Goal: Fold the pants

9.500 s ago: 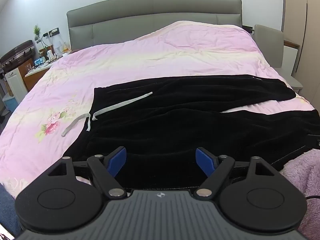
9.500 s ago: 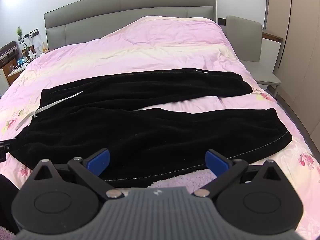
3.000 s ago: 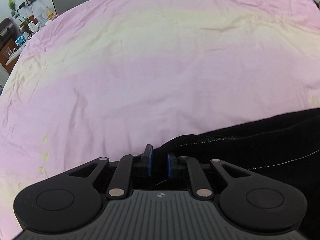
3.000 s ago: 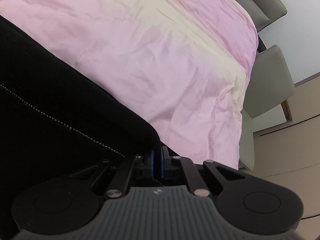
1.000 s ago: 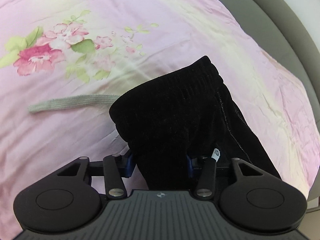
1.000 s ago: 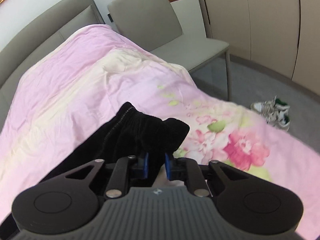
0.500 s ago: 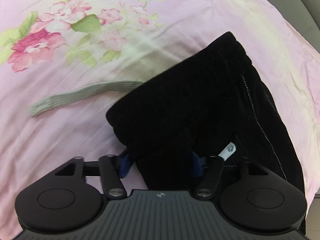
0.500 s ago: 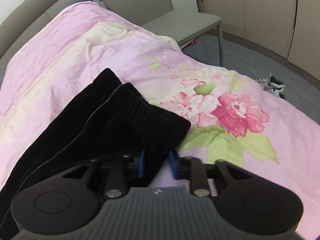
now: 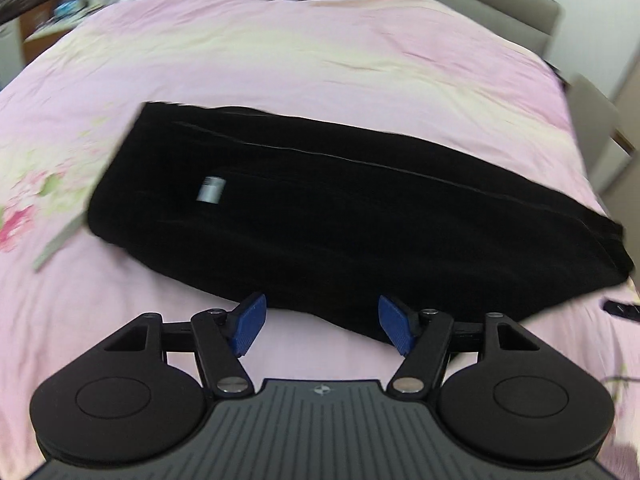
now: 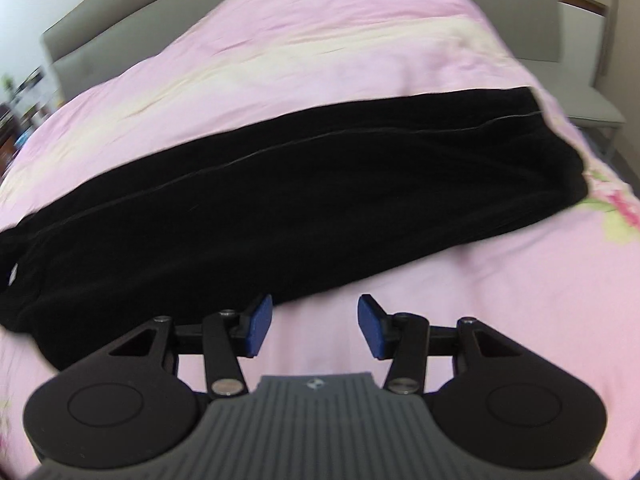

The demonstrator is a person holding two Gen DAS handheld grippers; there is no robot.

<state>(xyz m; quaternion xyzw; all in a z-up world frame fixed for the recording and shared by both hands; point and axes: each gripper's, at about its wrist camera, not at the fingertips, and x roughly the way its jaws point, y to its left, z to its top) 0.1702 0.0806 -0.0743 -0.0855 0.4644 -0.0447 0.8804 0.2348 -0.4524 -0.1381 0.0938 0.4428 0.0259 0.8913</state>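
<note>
The black pants [image 9: 320, 216] lie on the pink bed cover, folded lengthwise into one long strip, one leg on the other. A white label [image 9: 211, 189] shows near the waist end at the left. They also show in the right wrist view [image 10: 280, 200], with the leg cuffs at the right. My left gripper [image 9: 321, 325] is open and empty, just in front of the pants' near edge. My right gripper [image 10: 314, 325] is open and empty, over the bed cover beside the near edge.
The pink floral bed cover [image 9: 280, 60] spreads all around. A grey drawstring end [image 9: 56, 242] lies left of the waist. The grey headboard [image 10: 120, 24] is at the back. A grey chair [image 10: 560, 40] stands at the bed's right side.
Both grippers have let go of the pants, opened, and pulled back toward the near side of the bed. The pants now lie flat as one folded strip.
</note>
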